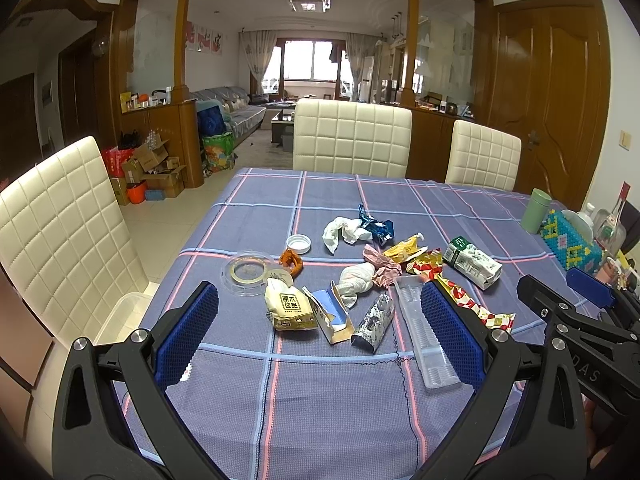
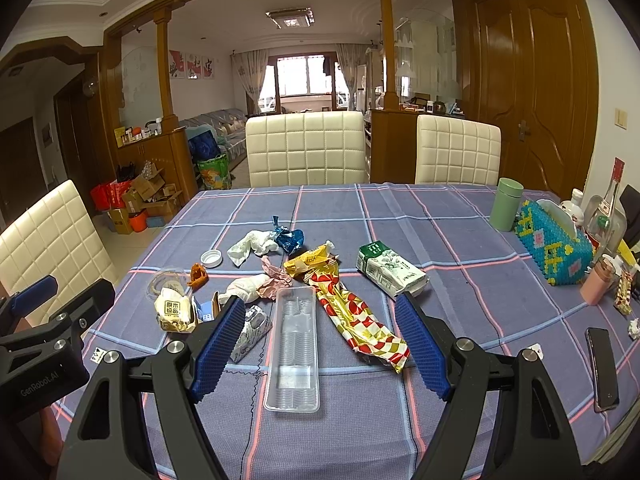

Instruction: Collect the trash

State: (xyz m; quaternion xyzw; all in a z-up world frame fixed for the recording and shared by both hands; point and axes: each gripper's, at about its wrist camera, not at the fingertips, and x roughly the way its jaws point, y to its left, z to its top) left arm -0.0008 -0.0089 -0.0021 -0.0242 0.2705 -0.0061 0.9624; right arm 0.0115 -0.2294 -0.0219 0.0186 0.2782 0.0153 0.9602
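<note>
Several pieces of trash lie scattered on the table (image 2: 460,240) under its blue checked cloth, just ahead of both tongs. A clear plastic tray (image 2: 294,350) rests lengthwise between the blue pads of the right tongs (image 2: 320,344), with a long red and gold wrapper (image 2: 356,320) beside it toward the right pad. Between the pads of the left tongs (image 1: 320,332) lie a beige snack packet (image 1: 289,308), a torn blue and white carton (image 1: 330,314) and a silver foil wrapper (image 1: 373,322). Farther ahead sit crumpled white tissues (image 1: 340,231), a blue foil wrapper (image 1: 376,227) and a green and white carton (image 1: 474,262).

Both tongs stand wide apart and hold nothing. I judge the thin tray may flex or slide away under a pinch, and the overlapping wrappers may come up together or slip free. A black phone (image 2: 602,368), right of the right tongs, and a green cup (image 2: 506,204), far ahead, are not trash and could be swept up by mistake.
</note>
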